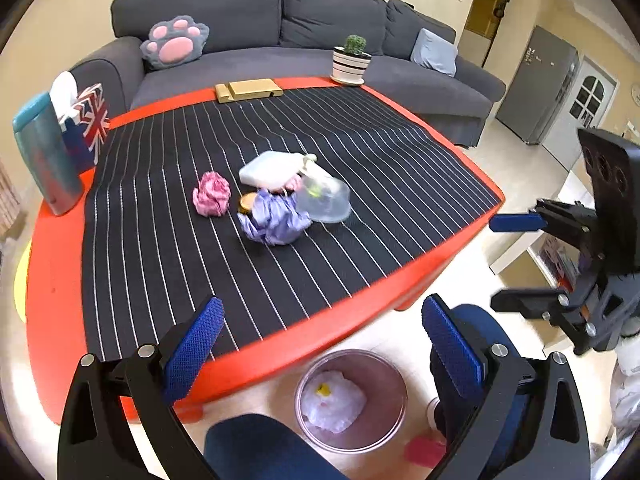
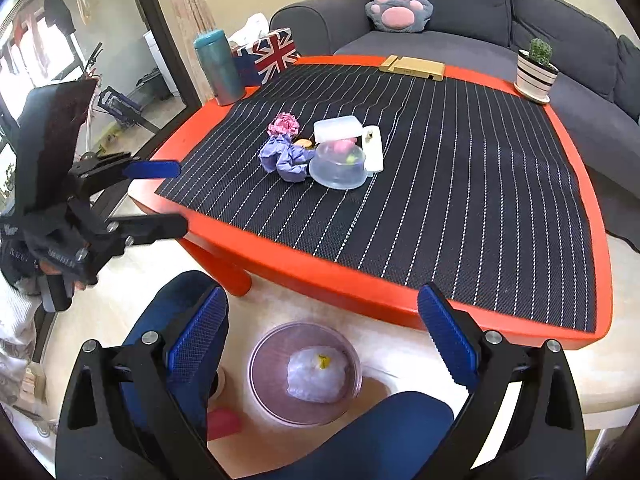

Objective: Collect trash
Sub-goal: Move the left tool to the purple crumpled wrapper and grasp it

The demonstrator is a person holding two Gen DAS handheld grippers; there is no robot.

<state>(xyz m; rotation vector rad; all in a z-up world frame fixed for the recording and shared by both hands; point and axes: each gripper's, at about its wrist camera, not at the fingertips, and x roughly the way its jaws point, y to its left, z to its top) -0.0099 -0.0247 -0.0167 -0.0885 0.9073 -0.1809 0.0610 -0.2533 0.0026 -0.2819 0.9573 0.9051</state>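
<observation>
A pile of trash lies mid-table: a pink paper ball point(image 1: 212, 199) point(image 2: 284, 124), a purple paper ball point(image 1: 274, 218) point(image 2: 286, 157), a clear plastic bowl upside down point(image 1: 325, 199) point(image 2: 339, 166), a white lidded box point(image 1: 274, 169) point(image 2: 338, 129) and a white bottle point(image 2: 373, 148). A pink bin point(image 1: 394, 394) point(image 2: 262, 354) on the floor below the table edge holds a white crumpled bag point(image 1: 334, 402) point(image 2: 316, 374). My left gripper point(image 1: 322, 344) point(image 2: 160, 196) is open and empty, near the table's front edge. My right gripper point(image 2: 322, 334) point(image 1: 508, 260) is open and empty above the bin.
The red table point(image 1: 52, 280) point(image 2: 400, 292) has a striped black mat. At its far side stand a teal tumbler point(image 1: 44, 152) point(image 2: 218, 66), a flag tissue box point(image 1: 90, 124) point(image 2: 272, 54), a wooden stand point(image 1: 248, 90) point(image 2: 414, 67) and a potted cactus point(image 1: 352, 60) point(image 2: 536, 72). A grey sofa point(image 1: 280, 40) is behind. My legs flank the bin.
</observation>
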